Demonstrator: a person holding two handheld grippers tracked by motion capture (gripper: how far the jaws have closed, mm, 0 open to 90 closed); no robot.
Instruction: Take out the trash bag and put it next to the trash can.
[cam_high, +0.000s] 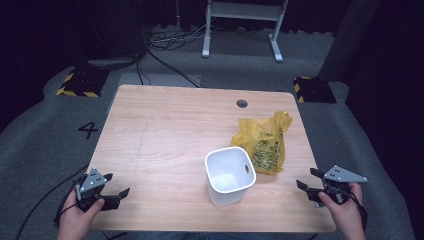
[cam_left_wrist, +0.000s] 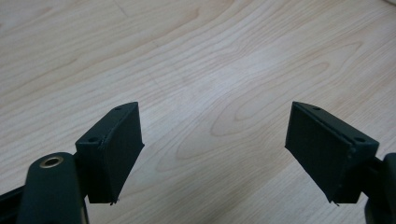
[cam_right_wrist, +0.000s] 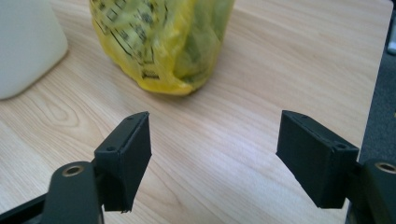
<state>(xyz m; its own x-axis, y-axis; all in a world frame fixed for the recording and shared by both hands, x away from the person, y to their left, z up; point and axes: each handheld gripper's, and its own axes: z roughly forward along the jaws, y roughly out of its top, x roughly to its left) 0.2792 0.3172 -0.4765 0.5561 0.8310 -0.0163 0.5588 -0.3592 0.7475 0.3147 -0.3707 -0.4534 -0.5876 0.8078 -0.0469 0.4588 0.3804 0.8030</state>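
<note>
The yellow bag (cam_high: 262, 141) lay right of centre on the tabletop (cam_high: 165, 130), touching the white bin (cam_high: 229, 175). The right gripper (cam_high: 307, 180), jaws wide and empty, sat nearer, the bag up-left of it. The left gripper (cam_high: 116, 185), equally wide and empty, waited lower left.

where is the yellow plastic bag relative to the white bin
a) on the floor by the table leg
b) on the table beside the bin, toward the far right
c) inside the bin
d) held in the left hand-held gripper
b: the high view shows the yellow plastic bag lying on the table just beyond and to the right of the white bin, whose inside looks empty.
</note>
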